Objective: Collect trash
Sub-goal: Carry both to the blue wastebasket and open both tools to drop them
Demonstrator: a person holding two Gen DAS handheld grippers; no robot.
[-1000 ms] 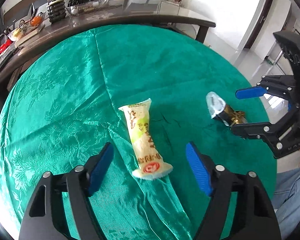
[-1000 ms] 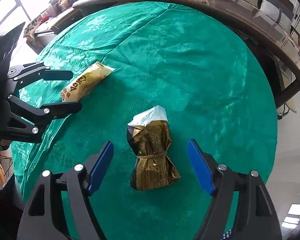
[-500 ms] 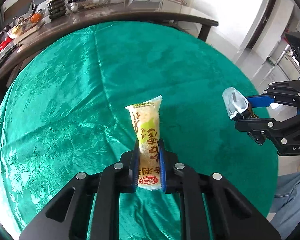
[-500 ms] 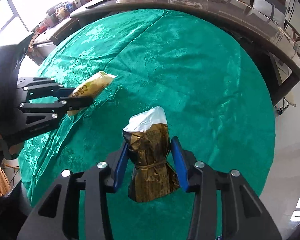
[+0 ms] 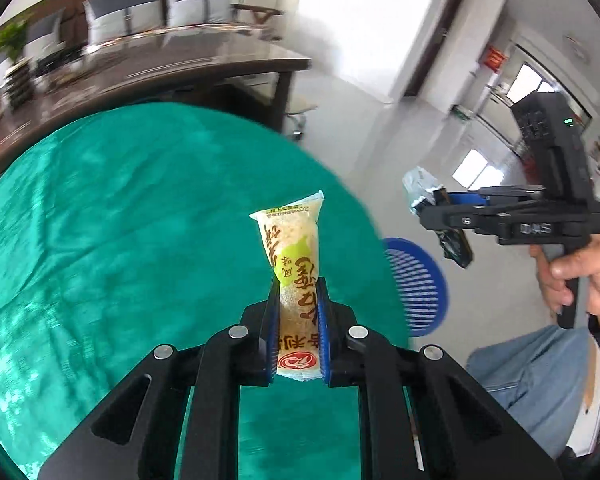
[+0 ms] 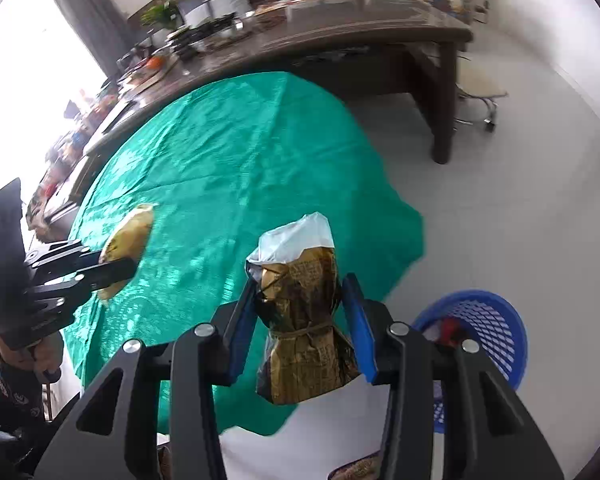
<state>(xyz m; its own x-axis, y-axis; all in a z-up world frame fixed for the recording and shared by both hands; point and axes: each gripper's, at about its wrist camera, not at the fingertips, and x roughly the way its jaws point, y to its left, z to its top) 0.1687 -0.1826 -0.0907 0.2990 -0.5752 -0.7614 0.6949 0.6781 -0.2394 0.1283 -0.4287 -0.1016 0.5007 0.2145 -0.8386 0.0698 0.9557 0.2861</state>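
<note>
My left gripper [image 5: 298,320] is shut on a yellow snack wrapper [image 5: 294,264] and holds it up above the green tablecloth [image 5: 120,220]. My right gripper [image 6: 298,320] is shut on a gold and black wrapper with a silver top [image 6: 300,304], lifted past the table's edge. The left wrist view shows the right gripper [image 5: 440,216] to the right, above a blue mesh bin [image 5: 416,284]. The right wrist view shows the left gripper [image 6: 112,268] at the left with the yellow wrapper [image 6: 128,240], and the blue bin [image 6: 484,328] on the floor at lower right.
A long dark wooden table [image 6: 340,36] with plants, trays and clutter stands behind the round table. A wheeled stool [image 6: 476,92] sits by its leg. Pale tiled floor [image 6: 520,208] lies right of the tablecloth. The person's hand and jeans [image 5: 540,364] are at the right.
Both grippers went from open around their wrappers to shut on them, then lifted them off the cloth and swung right toward the table's edge, bringing the blue bin into view.
</note>
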